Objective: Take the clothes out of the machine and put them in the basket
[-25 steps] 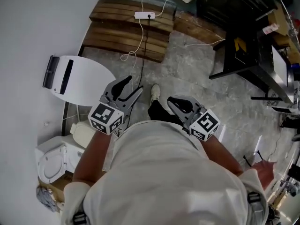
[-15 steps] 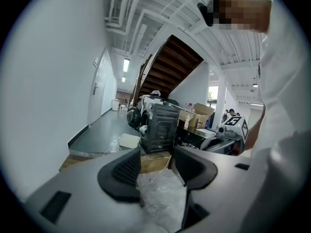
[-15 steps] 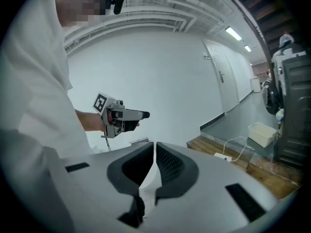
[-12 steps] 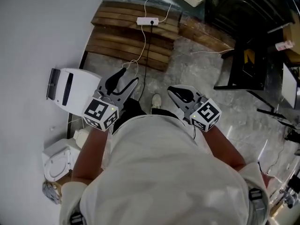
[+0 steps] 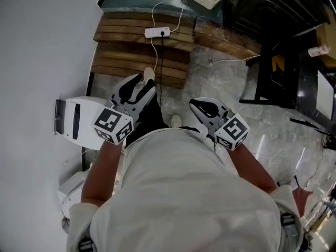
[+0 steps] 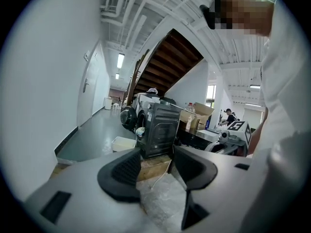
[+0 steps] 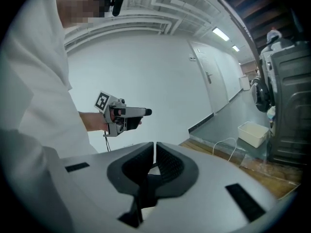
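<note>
A: How are the jaws of the left gripper (image 6: 156, 165) set?

B: They are held about half open, and nothing is gripped. Only the wooden planks (image 5: 142, 51) and the pale stone floor (image 5: 220, 88) are seen through the gap.

A: And the right gripper (image 7: 154, 154)?

B: Its pads are brought together until only a thin slit is left. Nothing is caught between them. Both grippers are held out in front of the white shirt (image 5: 184, 193), the left one a little farther forward than the right, and well apart from each other.

A: Where is the machine (image 6: 160, 129) found?

B: It is set at the far side of the scene, beyond the planks and to the right. It is a dark box, seen from its corner. What is kept inside it cannot be made out from here. No gripper is near it.

A: Is a container seen for the clothes?

B: A white tub (image 6: 123, 142) is placed on the floor just left of the machine, past the far edge of the planks. Whether anything is laid in it cannot be told.

A: Anything else in between?

B: A white power strip (image 5: 157, 32) is laid on the far planks, with its cable trailed back toward the near side.
</note>
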Available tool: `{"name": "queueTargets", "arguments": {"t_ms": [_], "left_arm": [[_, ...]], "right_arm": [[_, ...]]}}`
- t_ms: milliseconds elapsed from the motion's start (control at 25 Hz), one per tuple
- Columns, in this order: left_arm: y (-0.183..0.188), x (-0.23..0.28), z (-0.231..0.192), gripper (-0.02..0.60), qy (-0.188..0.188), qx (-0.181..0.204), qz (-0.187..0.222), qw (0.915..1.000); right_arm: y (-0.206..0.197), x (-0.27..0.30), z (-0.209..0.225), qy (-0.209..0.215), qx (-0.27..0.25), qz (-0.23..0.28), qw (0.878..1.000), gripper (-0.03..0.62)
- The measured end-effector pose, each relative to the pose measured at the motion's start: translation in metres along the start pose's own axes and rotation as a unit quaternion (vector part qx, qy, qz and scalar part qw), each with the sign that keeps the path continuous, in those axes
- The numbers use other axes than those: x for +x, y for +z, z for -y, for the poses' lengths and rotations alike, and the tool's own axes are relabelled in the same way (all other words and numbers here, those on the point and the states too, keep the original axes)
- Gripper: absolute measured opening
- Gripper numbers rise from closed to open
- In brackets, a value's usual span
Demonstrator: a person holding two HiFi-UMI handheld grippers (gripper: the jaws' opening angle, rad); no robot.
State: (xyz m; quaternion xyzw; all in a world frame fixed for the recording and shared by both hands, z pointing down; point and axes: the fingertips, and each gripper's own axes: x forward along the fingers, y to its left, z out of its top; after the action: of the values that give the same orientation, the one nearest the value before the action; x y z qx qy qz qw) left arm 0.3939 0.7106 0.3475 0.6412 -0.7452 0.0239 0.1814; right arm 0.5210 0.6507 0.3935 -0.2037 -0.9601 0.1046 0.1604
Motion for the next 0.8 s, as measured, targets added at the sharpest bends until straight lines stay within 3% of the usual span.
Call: {"name": "queueTargets", "arguments": {"t_ms": [200, 520, 800], "left_arm": [[0.026, 0.058, -0.054, 0.213, -0.032, 0.004, 0.0, 0.9995], [0.065, 0.142, -0.187, 0.213, -0.069, 0.002, 0.006, 0.9976], [0.131, 0.196, -0.298, 0.213, -0.123, 0.016, -0.018, 0.9921]], "right_arm": [[0.016, 0.031, 0.064, -0.037, 0.022, -0.007, 0.999, 0.014], [0.057, 0.126, 0.16, -0.076, 0.041, -0.029, 0.996, 0.014], [0.158, 0.223, 0.225, -0.108, 0.049, -0.03, 0.992, 0.014]]}}
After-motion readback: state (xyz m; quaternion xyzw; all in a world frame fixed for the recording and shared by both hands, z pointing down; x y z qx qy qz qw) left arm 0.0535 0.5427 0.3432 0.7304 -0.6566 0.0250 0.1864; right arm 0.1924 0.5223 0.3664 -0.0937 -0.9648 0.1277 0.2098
